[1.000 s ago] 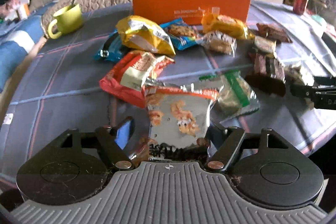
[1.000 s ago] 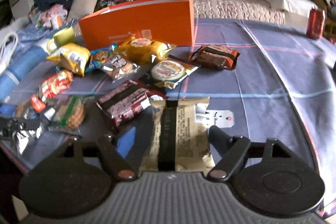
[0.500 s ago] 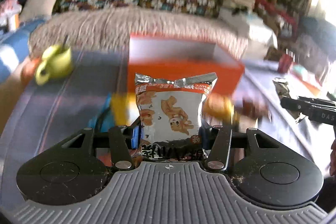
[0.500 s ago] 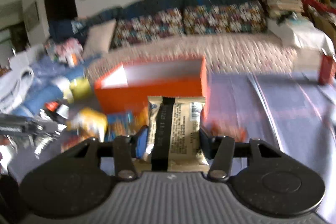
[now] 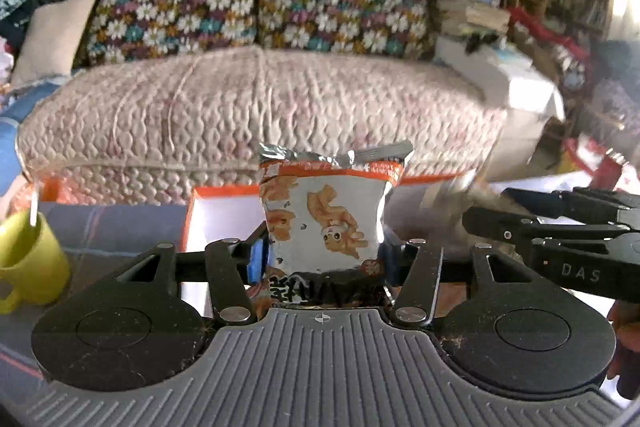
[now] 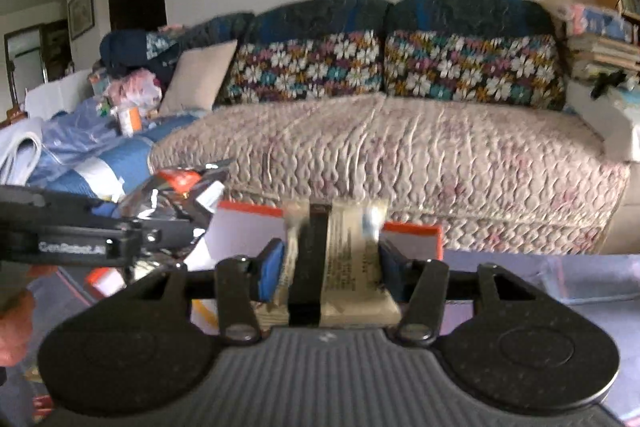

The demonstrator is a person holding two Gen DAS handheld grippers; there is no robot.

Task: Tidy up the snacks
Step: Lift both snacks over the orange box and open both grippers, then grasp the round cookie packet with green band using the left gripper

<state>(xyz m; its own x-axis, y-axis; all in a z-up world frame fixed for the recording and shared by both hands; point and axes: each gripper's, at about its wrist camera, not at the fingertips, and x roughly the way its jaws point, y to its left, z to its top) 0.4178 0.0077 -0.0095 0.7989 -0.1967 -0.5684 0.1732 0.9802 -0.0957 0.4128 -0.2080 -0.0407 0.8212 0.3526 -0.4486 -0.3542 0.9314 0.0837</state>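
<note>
- Left wrist view: the left gripper (image 5: pixel 323 259) is clamped on a silver and orange snack bag (image 5: pixel 330 215), held upright by its lower half, top seal free. Behind it stands the open orange box (image 5: pixel 224 211) on the table, its white inside showing, probably the place where the snacks go. A green mug (image 5: pixel 30 259) sits near the table's left edge. The right gripper (image 5: pixel 472 217) reaches in from the right.
- Right wrist view: the right gripper (image 6: pixel 330 265) is closed on a beige snack packet (image 6: pixel 348 259) with a black stripe, upright before the same box (image 6: pixel 244 231). The left gripper (image 6: pixel 176 223), with its bag, enters from the left, so both seem headed for the box.
</note>
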